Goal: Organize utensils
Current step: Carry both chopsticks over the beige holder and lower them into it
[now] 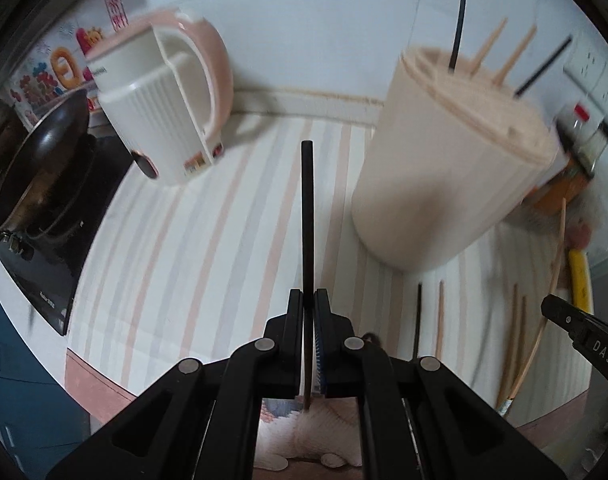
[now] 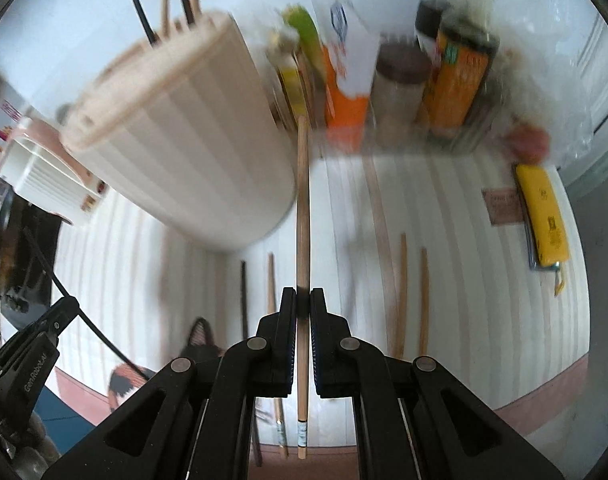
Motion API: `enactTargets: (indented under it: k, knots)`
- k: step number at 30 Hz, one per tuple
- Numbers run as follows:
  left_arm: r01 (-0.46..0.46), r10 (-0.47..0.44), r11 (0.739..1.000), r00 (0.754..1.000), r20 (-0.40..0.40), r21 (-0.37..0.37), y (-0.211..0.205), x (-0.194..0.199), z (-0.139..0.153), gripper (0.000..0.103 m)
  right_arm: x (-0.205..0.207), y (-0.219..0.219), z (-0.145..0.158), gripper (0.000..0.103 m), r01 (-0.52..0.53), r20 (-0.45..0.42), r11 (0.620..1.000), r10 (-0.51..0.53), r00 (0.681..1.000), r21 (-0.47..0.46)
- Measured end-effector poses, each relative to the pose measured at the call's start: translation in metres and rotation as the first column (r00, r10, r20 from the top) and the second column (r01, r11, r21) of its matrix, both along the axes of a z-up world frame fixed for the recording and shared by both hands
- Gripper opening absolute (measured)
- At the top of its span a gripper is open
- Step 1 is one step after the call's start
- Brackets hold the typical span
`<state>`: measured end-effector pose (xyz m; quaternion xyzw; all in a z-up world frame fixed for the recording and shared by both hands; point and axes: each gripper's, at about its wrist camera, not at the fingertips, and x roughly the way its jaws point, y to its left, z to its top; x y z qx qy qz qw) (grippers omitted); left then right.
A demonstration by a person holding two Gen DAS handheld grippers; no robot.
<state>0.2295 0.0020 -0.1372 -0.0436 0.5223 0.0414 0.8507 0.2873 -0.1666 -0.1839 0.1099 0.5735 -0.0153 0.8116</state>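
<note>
My left gripper is shut on a black chopstick that sticks out ahead of the fingers, above the striped counter. My right gripper is shut on a wooden chopstick, also lifted off the counter. A cream ribbed utensil holder, seen too in the right wrist view, stands upright with several black and wooden chopsticks in its top. Loose chopsticks lie on the counter: wooden ones right of my right gripper, a black one and a wooden one left of it. The right gripper's tip shows at the left view's edge.
A pink and white kettle stands at the back left, beside a pan on a black cooktop. Sauce bottles and jars crowd the wall at the right. A yellow packet lies near the right edge. The counter's front edge is close.
</note>
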Motion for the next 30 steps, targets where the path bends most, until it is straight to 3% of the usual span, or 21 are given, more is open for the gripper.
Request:
enactTargets:
  k: [11, 22, 30]
  knots:
    - [-0.051, 0.058, 0.997, 0.989, 0.134, -0.056, 0.024, 0.009, 0.06, 0.002, 0.025, -0.006, 0.05, 0.007, -0.033, 0.15, 0.996, 0.02, 0.988, 0.084]
    - [-0.031, 0.051, 0.996, 0.967, 0.249, -0.083, 0.027, 0.022, 0.132, 0.002, 0.057, -0.01, 0.115, 0.007, -0.072, 0.263, 0.984, 0.027, 0.964, 0.164]
    - [-0.012, 0.047, 0.995, 0.936, 0.349, -0.102, 0.021, 0.031, 0.187, 0.002, 0.095, -0.019, 0.17, 0.007, -0.073, 0.384, 0.989, 0.017, 0.923, 0.132]
